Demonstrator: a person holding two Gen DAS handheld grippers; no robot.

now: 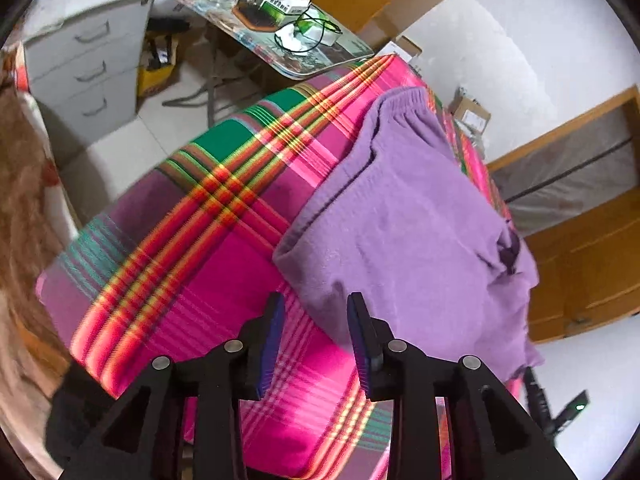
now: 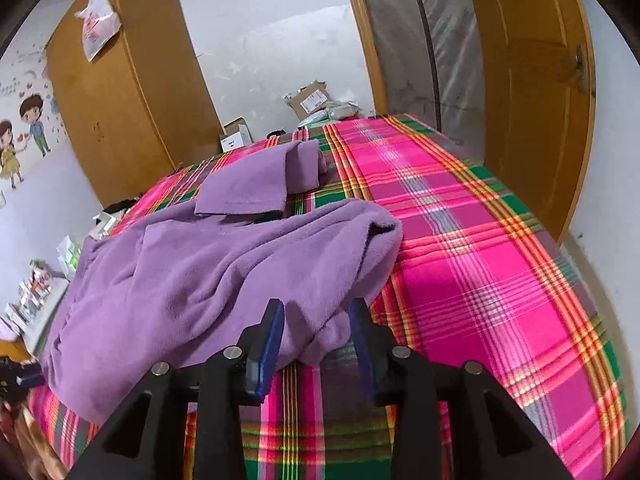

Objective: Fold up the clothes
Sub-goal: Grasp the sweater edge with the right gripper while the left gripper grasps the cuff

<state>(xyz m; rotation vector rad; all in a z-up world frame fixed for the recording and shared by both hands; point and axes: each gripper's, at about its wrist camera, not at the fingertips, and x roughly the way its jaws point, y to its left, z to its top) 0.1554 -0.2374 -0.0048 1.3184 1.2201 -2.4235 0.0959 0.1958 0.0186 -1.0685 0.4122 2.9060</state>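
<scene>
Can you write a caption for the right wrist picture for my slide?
Open right gripper at the near edge of a rumpled purple garment lying on a pink plaid cloth.

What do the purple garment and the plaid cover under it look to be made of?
Purple garment: seemingly a soft knit or fleece, matte and slightly fuzzy, falling in thick rounded folds with a stitched hem. Plaid cover: probably a thin woven cotton-like sheet, with a flat, smooth surface, crisp pink, green and yellow stripes and only shallow creases. The exact fibre of either cannot be told.
</scene>
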